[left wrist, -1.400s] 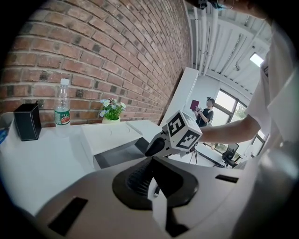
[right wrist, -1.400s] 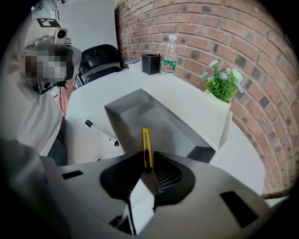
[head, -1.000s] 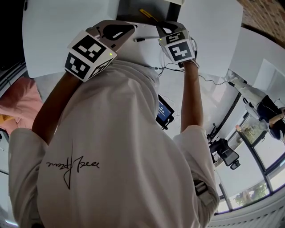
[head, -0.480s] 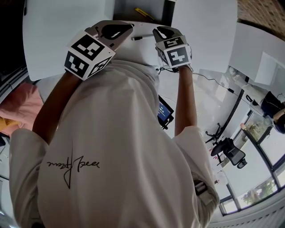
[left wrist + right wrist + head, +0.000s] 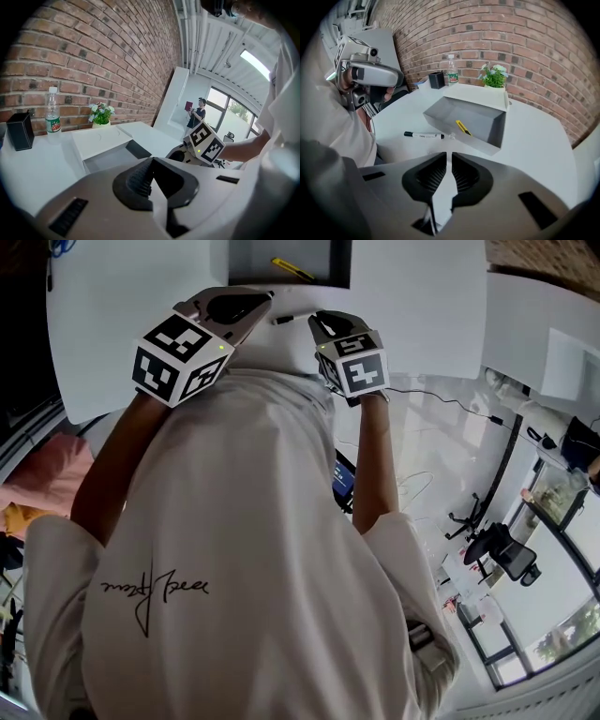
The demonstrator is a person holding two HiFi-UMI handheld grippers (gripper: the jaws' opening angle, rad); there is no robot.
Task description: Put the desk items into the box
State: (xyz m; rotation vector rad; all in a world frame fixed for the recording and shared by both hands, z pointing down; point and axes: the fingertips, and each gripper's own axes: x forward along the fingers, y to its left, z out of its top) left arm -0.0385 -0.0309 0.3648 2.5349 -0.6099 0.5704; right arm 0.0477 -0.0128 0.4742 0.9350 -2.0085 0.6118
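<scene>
The person in a white shirt (image 5: 244,549) fills most of the head view. Both grippers are held out near the top of that view.

The left gripper (image 5: 152,161) has its jaws closed. The tips meet and nothing is between them. It hangs in the air above the white bench (image 5: 534,136).

The right gripper (image 5: 447,157) has its jaws a little bit apart. They have just been closing. Only a thin gap shows between them, and nothing is in the gap. It points down at the bench.

The open grey cardboard box with white flaps (image 5: 496,126) sits in the middle of the right gripper view. A small yellow cutter knife (image 5: 463,127) lies inside it, on the box floor. In the head view the box is at the top middle, with the yellow knife showing in it.

A white marker pen with a black cap (image 5: 424,135) lies flat on the bench. It is just left of the box and outside it. It is above the right jaws in the picture and does not touch them.

Behind the box, near the red brick wall (image 5: 534,56), stand three things. A clear plastic bottle with a red label (image 5: 451,71) is at the top middle. A small black square pen holder (image 5: 437,80) is just left of it. A little green plant with white flowers (image 5: 493,75) is to the right, behind the box flap.
</scene>
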